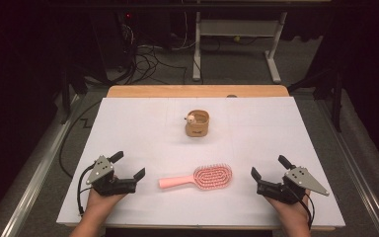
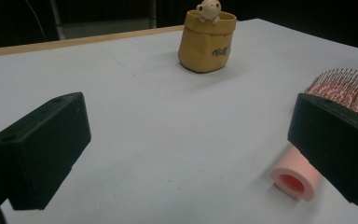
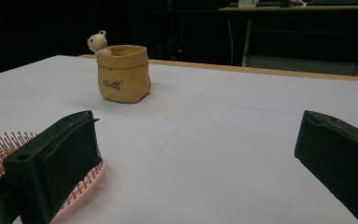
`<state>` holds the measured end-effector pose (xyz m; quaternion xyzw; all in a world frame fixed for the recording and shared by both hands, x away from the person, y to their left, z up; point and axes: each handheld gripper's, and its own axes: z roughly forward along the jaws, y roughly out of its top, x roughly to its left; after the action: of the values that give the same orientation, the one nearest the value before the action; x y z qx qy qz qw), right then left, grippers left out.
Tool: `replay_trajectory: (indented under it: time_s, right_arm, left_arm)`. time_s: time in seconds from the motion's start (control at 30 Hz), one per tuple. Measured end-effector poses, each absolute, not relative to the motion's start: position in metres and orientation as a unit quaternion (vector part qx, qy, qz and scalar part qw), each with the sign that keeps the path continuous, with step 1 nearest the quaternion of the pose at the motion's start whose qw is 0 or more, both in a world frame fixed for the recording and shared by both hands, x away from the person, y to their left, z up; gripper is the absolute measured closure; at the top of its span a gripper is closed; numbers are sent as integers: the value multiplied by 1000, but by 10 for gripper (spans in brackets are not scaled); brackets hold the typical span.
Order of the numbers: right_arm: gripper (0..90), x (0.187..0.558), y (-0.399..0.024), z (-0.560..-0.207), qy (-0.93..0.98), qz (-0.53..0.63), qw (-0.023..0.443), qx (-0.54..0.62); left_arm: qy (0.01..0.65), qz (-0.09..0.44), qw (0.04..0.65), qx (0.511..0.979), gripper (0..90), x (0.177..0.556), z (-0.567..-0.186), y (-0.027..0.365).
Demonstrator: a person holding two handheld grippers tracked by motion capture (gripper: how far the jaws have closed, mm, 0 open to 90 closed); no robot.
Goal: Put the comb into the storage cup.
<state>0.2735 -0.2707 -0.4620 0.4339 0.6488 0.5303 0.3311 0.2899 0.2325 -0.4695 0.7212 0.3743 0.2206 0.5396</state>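
Pink hairbrush [image 1: 197, 178], oval bristled head, hollow handle, flat between left gripper [image 1: 128, 166] and right gripper [image 1: 268, 168], fingers spread empty.

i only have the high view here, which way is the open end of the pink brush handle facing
Observer: The pink plastic hairbrush has a hollow handle; its open end faces the left tongs.
Operator: bristles up or down
Observer: Up; the thin pins stand clear above the pad.
Operator: anything on that tan pot
Observer: The tan bag-shaped pot has dark lettering on its side, and a small pale bear figure peeks over its rim.
Operator: right tongs holding anything
Observer: No; the right tongs are open, with bare white table between them.
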Motion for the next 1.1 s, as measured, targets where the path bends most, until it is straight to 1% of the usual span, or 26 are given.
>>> replay_trajectory:
  time_s: [0.27, 0.47, 0.67, 0.7, 0.73, 0.97, 1.07, 1.1]
  right_arm:
    - [2, 272, -275, -463, 648, 532, 329, 435]
    - [2, 272, -274, -462, 649, 529, 330, 436]
    - [2, 273, -273, -463, 654, 524, 328, 436]
    - [2, 273, -273, -464, 654, 524, 328, 436]
    - [2, 273, -274, -465, 654, 523, 327, 439]
    - [2, 274, -275, -465, 653, 524, 324, 440]
    - [2, 275, -275, -466, 654, 523, 321, 443]
    - [2, 275, -275, -466, 654, 523, 321, 443]
  left_arm:
    - [373, 224, 536, 724, 0, 289, -469, 228]
    - [377, 217, 534, 725, 8, 290, -469, 229]
    - [384, 209, 541, 718, 100, 290, -467, 232]
    - [384, 207, 543, 718, 100, 290, -467, 232]
    - [384, 206, 543, 718, 150, 290, -466, 231]
    - [388, 208, 543, 715, 194, 288, -465, 231]
    - [394, 203, 543, 714, 267, 288, -464, 232]
    - [394, 202, 542, 714, 267, 288, -464, 232]
